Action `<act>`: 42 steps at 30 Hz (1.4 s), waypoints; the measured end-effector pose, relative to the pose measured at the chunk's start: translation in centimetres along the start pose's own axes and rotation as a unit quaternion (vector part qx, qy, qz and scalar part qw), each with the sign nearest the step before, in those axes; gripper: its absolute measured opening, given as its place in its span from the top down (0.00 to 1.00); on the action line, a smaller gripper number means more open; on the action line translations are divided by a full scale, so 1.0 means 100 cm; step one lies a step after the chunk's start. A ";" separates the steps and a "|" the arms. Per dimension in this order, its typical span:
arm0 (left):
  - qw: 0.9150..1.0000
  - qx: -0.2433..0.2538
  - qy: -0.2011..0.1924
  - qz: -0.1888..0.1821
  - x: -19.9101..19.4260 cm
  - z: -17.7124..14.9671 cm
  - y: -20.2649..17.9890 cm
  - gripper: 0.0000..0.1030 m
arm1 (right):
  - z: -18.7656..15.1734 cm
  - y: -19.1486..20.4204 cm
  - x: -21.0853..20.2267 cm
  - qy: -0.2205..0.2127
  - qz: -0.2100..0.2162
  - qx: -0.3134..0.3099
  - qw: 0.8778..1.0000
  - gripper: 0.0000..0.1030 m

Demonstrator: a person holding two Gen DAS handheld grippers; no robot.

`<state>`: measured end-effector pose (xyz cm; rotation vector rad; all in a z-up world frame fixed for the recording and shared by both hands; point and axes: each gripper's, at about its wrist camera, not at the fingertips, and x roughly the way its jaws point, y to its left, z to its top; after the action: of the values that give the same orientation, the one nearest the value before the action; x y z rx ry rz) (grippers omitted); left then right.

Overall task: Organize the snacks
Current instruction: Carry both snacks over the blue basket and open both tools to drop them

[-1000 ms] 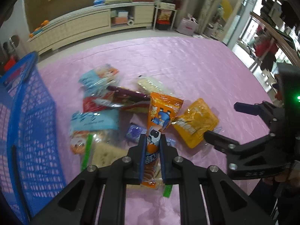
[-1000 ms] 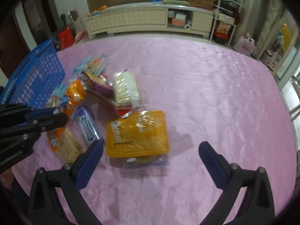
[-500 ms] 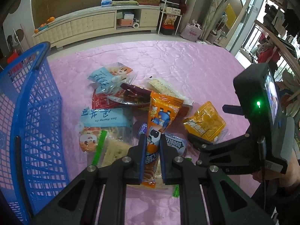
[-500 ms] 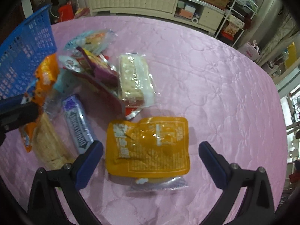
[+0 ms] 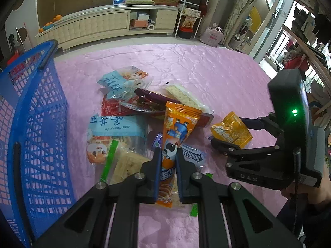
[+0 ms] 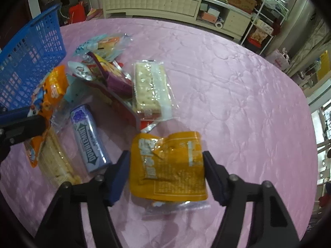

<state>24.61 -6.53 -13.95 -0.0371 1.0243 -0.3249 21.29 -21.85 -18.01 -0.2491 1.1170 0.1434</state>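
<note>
My left gripper [image 5: 168, 155] is shut on a long orange snack packet [image 5: 176, 124] and holds it upright above the pile; the packet also shows in the right wrist view [image 6: 49, 95]. My right gripper [image 6: 166, 163] is half closed around a yellow-orange pouch [image 6: 168, 165], its fingers touching both sides; the pouch buckles. That pouch also shows in the left wrist view [image 5: 230, 131]. A blue basket [image 5: 26, 128] stands at the left. The pile holds a Doublemint gum pack [image 6: 89, 138], a cracker pack [image 6: 150, 86] and blue packets [image 5: 118, 127].
A pink quilted cloth [image 6: 238, 82] covers the table. A clear wrapper [image 6: 175, 206] lies under the yellow-orange pouch. A purple and red packet [image 6: 115, 76] lies mid-pile. A cracker bag with green edge [image 5: 124, 163] lies near the basket. Cabinets [image 5: 103, 24] stand behind.
My right gripper has moved down onto the yellow-orange pouch and its jaws have narrowed onto its sides, crumpling it. My left gripper has kept hold of the orange packet and drawn back a little.
</note>
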 end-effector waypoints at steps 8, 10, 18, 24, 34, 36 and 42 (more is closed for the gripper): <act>1.000 0.001 -0.013 0.002 -0.019 -0.005 -0.009 0.89 | -0.001 0.001 -0.033 -0.034 0.006 0.004 0.999 0.34; 1.000 0.003 -0.022 0.004 -0.029 -0.007 -0.012 0.89 | -0.002 0.004 -0.043 -0.042 0.017 0.010 0.999 0.35; 0.998 0.008 -0.060 0.013 -0.078 -0.016 -0.018 0.89 | -0.012 0.024 -0.093 -0.089 0.016 0.009 0.996 0.36; 0.996 0.007 -0.089 0.013 -0.111 -0.023 -0.014 0.89 | -0.015 0.041 -0.134 -0.127 0.018 0.011 0.992 0.36; 0.991 0.006 -0.132 0.038 -0.169 -0.033 0.018 0.89 | -0.009 0.087 -0.185 -0.180 0.035 -0.017 0.983 0.36; 0.989 0.002 -0.138 0.044 -0.179 -0.035 0.029 0.89 | -0.006 0.098 -0.192 -0.190 0.041 -0.023 0.981 0.36; 0.985 -0.014 -0.153 0.074 -0.208 -0.039 0.066 0.89 | 0.008 0.132 -0.200 -0.207 0.059 -0.042 0.976 0.36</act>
<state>13.05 6.10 0.17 -0.0346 0.7218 -0.1628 10.16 -8.67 -1.28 -0.2169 0.7102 0.3335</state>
